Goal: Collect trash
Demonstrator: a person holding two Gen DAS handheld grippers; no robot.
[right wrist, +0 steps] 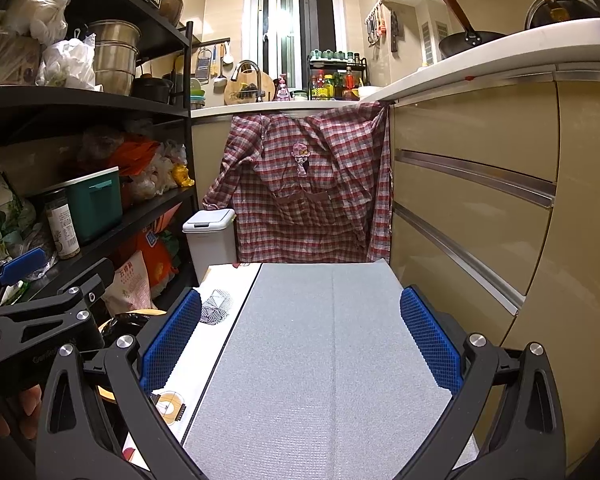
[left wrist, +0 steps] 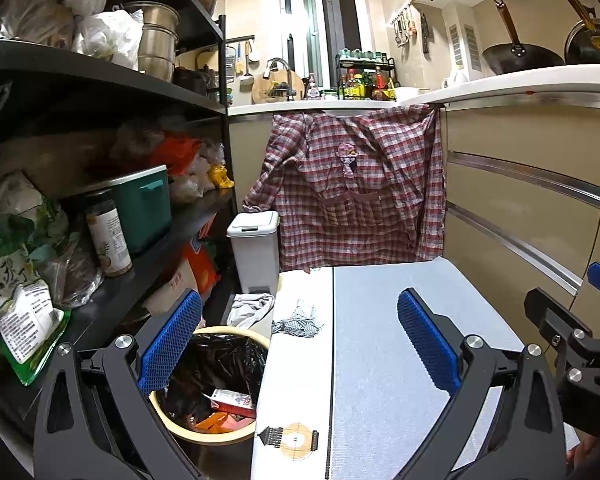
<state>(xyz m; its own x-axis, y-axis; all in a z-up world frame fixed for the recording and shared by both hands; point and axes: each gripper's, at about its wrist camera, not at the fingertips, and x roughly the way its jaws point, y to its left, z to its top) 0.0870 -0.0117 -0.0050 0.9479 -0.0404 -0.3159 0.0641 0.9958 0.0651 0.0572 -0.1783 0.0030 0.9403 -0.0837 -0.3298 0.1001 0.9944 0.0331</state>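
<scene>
Both my left gripper (left wrist: 300, 344) and right gripper (right wrist: 300, 340) hang released and empty over the grey foam-topped table (right wrist: 320, 360). Trash sits in the round beige bin with black liner (left wrist: 216, 384), low left of the table. I see no loose trash on the table; I judge collecting done or not begun, so next I find a piece first.

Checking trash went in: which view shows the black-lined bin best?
The left wrist view: the bin shows its open mouth, black liner and cartons inside. The right wrist view catches only a rim sliver behind the left gripper.
</scene>
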